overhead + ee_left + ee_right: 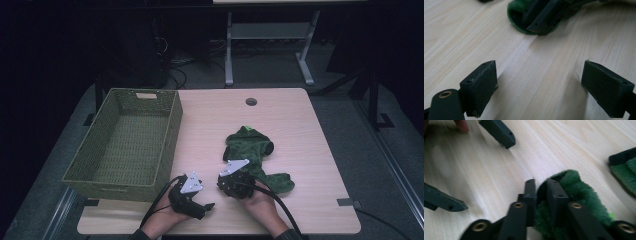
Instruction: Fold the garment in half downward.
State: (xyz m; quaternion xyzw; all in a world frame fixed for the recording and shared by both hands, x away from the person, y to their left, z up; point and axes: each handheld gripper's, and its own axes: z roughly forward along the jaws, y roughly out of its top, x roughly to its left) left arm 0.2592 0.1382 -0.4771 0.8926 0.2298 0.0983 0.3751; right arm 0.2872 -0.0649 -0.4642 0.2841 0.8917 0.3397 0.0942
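Note:
A green fleecy garment (250, 147) lies crumpled on the wooden table (300, 130), right of centre. My right gripper (227, 179) sits at its near-left edge. In the right gripper view that gripper (541, 185) is shut on a fold of the green fleece (576, 187), which bulges around the right pad. My left gripper (200, 197) rests near the table's front edge, just left of the right one. Its jaws (540, 67) stand wide open over bare wood with nothing between them. Ahead of them lies the pinched edge of the garment (516, 15).
A large olive woven basket (167, 145) stands empty on the left part of the table, its right wall close to my left gripper. A round cable hole (251, 101) sits at the table's far edge. Bare wood lies behind and right of the garment.

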